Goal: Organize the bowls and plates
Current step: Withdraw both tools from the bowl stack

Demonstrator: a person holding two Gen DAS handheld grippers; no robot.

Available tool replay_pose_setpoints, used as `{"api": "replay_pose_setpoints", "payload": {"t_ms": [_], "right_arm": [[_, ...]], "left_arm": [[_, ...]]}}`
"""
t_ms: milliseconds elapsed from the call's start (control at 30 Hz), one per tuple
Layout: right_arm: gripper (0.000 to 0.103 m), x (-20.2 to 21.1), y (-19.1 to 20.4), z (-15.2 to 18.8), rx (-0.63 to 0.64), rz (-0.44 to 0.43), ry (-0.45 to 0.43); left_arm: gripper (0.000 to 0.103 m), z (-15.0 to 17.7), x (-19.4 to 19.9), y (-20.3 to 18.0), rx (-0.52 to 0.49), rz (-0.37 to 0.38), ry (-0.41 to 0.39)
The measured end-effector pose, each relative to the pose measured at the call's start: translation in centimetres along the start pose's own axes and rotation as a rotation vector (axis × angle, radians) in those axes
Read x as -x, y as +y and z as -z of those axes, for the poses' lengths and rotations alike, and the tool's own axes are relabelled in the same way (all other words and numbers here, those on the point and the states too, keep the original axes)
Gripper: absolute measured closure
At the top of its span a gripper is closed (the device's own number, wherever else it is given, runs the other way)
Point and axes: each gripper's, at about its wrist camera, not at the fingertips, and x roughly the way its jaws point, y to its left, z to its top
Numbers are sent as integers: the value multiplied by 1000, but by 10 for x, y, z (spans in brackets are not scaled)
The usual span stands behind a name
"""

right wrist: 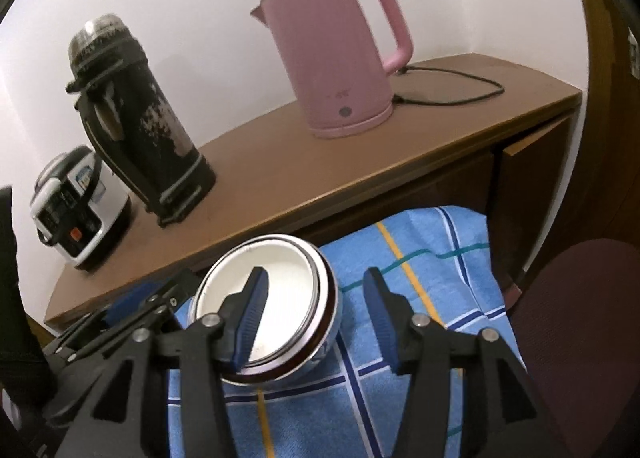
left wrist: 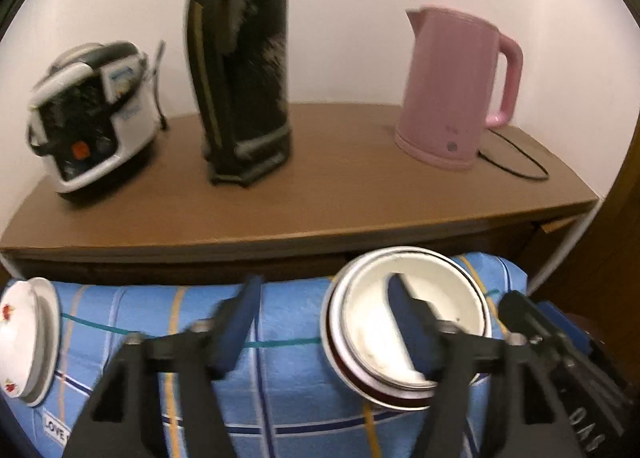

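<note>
A stack of nested bowls with dark red rims (left wrist: pixel 372 338) sits on a blue checked cloth (left wrist: pixel 280 318); it also shows in the right wrist view (right wrist: pixel 288 282). My left gripper (left wrist: pixel 324 318) is open, its right finger in front of the stack. My right gripper (right wrist: pixel 316 310) is open, its left finger over the bowls' mouth, its right finger beside them. A white plate and bowl with red flowers (left wrist: pixel 24 338) lie at the cloth's left edge.
Behind the cloth stands a brown wooden cabinet (left wrist: pixel 320 194) with a pink kettle (left wrist: pixel 452 86), a tall black thermos (left wrist: pixel 240 58) and a white rice cooker (left wrist: pixel 88 114). A dark red seat (right wrist: pixel 580 322) is on the right.
</note>
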Motion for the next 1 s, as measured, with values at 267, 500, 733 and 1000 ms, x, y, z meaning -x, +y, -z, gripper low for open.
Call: {"api": "replay_pose_setpoints", "payload": {"t_ms": [267,500,733,1000], "right_arm": [[40,20,-6,15,-21,-15,-23],[35,36,-7,32,-29,-16,-48],[28,30,-20,33,-57,-7,-85],[27,11,-22,25,-66,-2,-95]], "left_arm": [[30,19,27,5,-54,2,-24],[30,32,33,9,-64,-4,-20],[30,28,21,24,-7,-9,-18],[30,19,2,33,58,-20,-8]]}}
